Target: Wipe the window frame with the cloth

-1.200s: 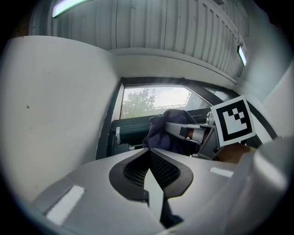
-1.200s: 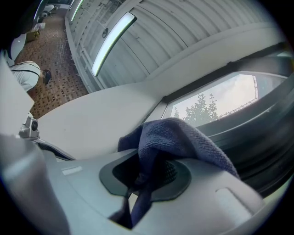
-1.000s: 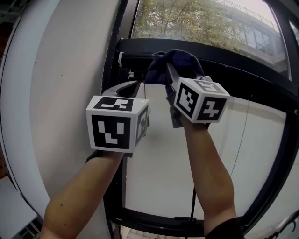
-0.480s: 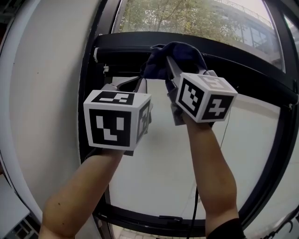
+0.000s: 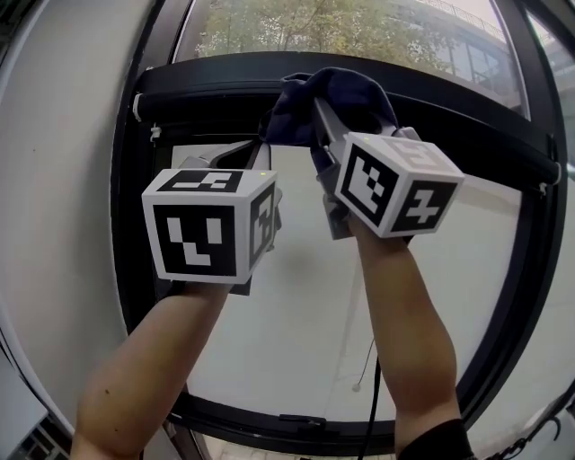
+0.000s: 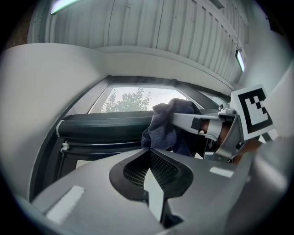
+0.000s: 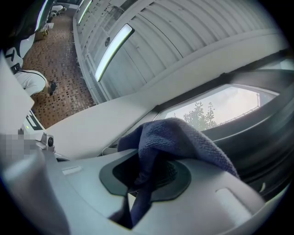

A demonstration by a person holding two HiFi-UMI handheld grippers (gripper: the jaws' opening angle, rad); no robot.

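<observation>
Overall, the black window frame (image 5: 216, 85) fills the head view, with a pale wall (image 5: 54, 225) outside its left upright. Inside the frame, a whitish lower pane (image 5: 296, 341) sits beneath the top crossbar, and an upper pane (image 5: 296, 27) above that crossbar shows trees. Both arms reach up toward the crossbar. The left gripper (image 6: 148, 150) is held just below the crossbar, near the frame's left upright; its jaws are pressed together tip to tip with nothing between them. The right gripper (image 7: 151, 156) is raised to the crossbar, right of the left gripper, and its jaws are clamped on the dark blue cloth (image 5: 346, 94). The cloth is bunched over those jaws and lies against the front of the crossbar, with one fold hanging down between the jaw pads. A thin white cord (image 5: 364, 359) hangs in front of the lower pane, toward the frame's bottom rail.
</observation>
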